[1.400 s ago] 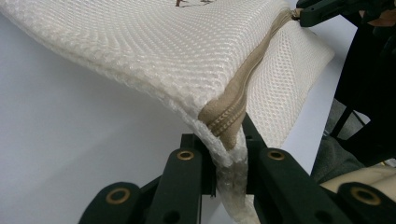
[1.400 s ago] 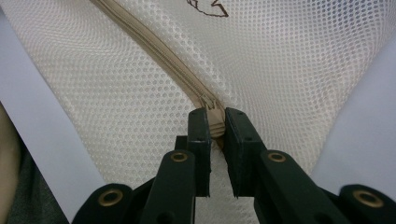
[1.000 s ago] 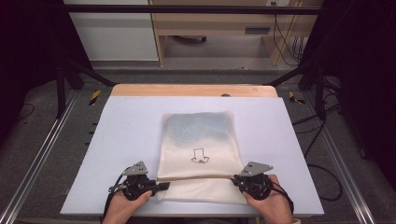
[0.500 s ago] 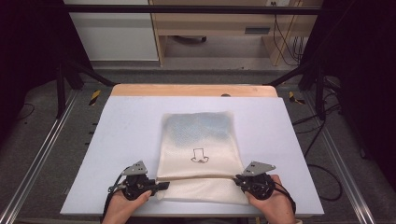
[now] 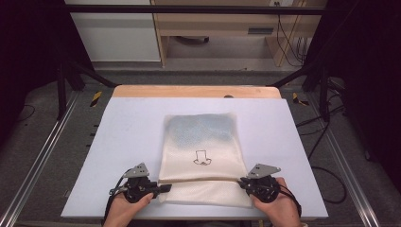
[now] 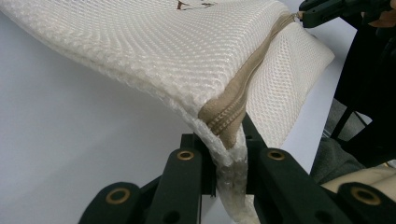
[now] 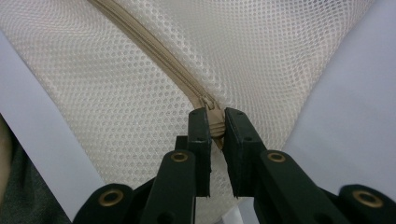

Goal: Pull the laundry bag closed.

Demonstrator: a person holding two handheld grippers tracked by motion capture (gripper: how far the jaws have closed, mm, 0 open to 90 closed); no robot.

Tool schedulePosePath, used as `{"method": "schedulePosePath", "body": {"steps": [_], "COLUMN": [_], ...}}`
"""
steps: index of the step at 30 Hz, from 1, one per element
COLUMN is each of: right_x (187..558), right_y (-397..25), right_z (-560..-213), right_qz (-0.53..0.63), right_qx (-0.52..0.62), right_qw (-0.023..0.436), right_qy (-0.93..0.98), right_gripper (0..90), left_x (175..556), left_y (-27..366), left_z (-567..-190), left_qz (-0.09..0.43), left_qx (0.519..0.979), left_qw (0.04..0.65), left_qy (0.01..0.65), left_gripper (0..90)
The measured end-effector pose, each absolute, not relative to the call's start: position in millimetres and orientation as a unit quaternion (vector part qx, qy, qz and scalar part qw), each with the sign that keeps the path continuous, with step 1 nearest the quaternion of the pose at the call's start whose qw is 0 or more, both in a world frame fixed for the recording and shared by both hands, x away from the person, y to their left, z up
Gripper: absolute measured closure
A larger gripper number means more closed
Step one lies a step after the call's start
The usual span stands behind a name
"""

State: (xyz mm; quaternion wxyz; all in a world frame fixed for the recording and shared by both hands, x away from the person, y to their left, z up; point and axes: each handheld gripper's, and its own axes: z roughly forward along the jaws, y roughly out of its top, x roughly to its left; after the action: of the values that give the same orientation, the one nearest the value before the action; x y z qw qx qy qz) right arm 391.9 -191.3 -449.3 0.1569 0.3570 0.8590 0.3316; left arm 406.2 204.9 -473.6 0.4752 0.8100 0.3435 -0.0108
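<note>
**Mesh bag, zipped edge held at both ends**

Left gripper (image 5: 163, 188) — jaws closed tight on the left end of the mesh bag (image 5: 201, 142), pinching the fabric and the tan zipper (image 6: 233, 100) tape between the fingers (image 6: 184, 170); the cloth rises over them and lifts slightly off the white table (image 5: 127, 127).

Mesh bag — flat between the two grippers, zipper running across just beyond the fingertips, a small hat drawing (image 5: 202, 157) printed farther out.

Right gripper (image 5: 242, 181) — jaws nearly closed on the zipper's right end, what looks like the slider or pull held between them.

Step in hand, as judged: opening the zipper. Keep the left grip firm as an anchor, hold the tape taut, and draw the right gripper along the zipper line — not upward — so the mesh does not bunch.
</note>
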Motion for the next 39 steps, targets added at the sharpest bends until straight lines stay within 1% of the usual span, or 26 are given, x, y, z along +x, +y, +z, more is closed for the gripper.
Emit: {"method": "schedulePosePath", "body": {"steps": [39], "right_x": [389.3], "right_y": [-207.6], "right_z": [-455.0], "right_qz": [0.313], "right_qx": [0.379], "right_qw": [0.154], "right_qy": [0.857], "right_gripper": [81.4], "left_x": [406.3], "left_y": [206.7], "left_z": [-471.9], "left_qz": [-0.01], "left_qx": [0.809], "left_qw": [0.476], "left_qy": [0.345], "left_gripper": [82.2]}}
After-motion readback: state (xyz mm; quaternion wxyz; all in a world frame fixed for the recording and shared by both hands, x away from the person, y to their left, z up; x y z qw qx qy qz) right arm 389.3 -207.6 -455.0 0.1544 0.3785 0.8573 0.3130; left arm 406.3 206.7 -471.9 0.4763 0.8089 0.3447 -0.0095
